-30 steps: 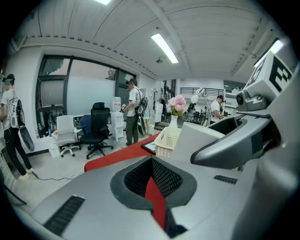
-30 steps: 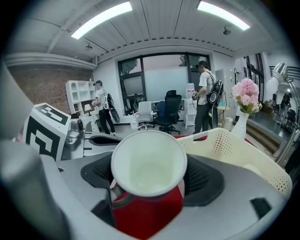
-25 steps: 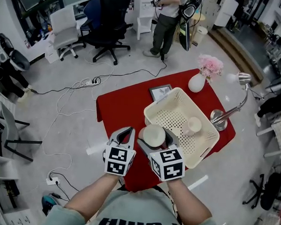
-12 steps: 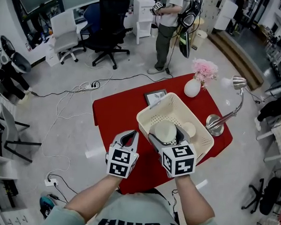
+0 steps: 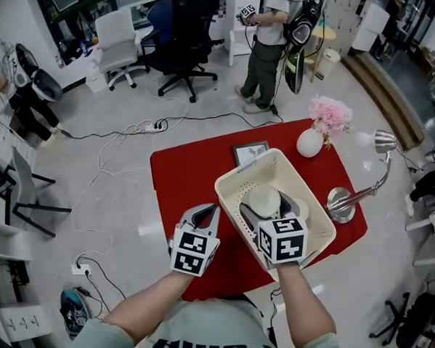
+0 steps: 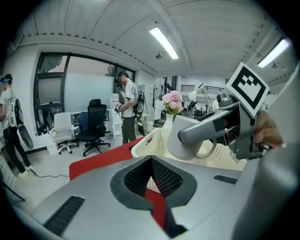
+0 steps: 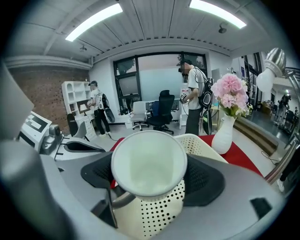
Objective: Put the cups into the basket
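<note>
Cup [image 5: 264, 200] up over the basket [image 5: 245, 167] — the right gripper [image 5: 268, 207] has its jaws clamped on either side of it. In the right gripper view the cup's open mouth faces straight back at the camera, handle down at the lower left, with the basket's perforated wall just underneath. From the left gripper view the cup hangs above the basket's rim, inside its outline.

Left gripper [image 5: 204, 218] hovers just off the basket's near-left side, over the red tablecloth [image 5: 185, 171], jaws drawn together with nothing between them.

Round the basket now: a small picture frame [image 5: 249, 151] lies right by its far-left edge. A white vase [image 5: 309, 142] of pink flowers [image 5: 330, 113] stands beyond its far corner. A silver desk lamp [image 5: 341, 204] plants its round base close to the basket's right side — the lamp's head rises out past that rim.

Well behind the basket, off the table, a person [image 5: 271, 49] stands carrying gear beside a black office chair [image 5: 185, 30], and cables [image 5: 132, 132] trail across the floor [image 5: 93, 185].
</note>
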The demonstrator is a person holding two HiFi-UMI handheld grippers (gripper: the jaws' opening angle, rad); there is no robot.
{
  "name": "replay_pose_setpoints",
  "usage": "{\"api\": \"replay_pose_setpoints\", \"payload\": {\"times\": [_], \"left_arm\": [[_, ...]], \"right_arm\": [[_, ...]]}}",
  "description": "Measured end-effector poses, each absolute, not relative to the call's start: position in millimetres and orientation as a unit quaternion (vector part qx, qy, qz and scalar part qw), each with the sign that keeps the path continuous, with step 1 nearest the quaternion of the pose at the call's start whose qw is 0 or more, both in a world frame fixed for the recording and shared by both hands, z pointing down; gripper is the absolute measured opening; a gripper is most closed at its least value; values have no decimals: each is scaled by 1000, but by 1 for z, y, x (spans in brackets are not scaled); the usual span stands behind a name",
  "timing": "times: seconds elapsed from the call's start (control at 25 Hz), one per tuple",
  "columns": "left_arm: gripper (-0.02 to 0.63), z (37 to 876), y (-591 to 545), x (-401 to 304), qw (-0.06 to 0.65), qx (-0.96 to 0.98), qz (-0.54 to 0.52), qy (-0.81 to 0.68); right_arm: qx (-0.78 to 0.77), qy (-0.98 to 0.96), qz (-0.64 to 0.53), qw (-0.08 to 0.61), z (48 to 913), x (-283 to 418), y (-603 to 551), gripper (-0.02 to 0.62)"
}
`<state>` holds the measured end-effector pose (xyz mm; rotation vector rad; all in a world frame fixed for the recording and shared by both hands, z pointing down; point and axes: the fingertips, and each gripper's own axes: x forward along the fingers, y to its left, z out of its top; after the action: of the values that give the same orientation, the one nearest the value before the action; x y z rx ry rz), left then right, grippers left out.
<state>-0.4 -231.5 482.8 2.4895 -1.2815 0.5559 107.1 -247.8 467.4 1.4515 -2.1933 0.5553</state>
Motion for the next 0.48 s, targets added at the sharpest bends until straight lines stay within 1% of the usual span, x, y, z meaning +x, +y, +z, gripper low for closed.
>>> {"api": "replay_pose_setpoints", "payload": {"times": [0.48], "left_arm": [[6,503,-249,-5,150,845,216,-466]], "right_arm": [[476,-807,218,274,534,102,-266,405]]}}
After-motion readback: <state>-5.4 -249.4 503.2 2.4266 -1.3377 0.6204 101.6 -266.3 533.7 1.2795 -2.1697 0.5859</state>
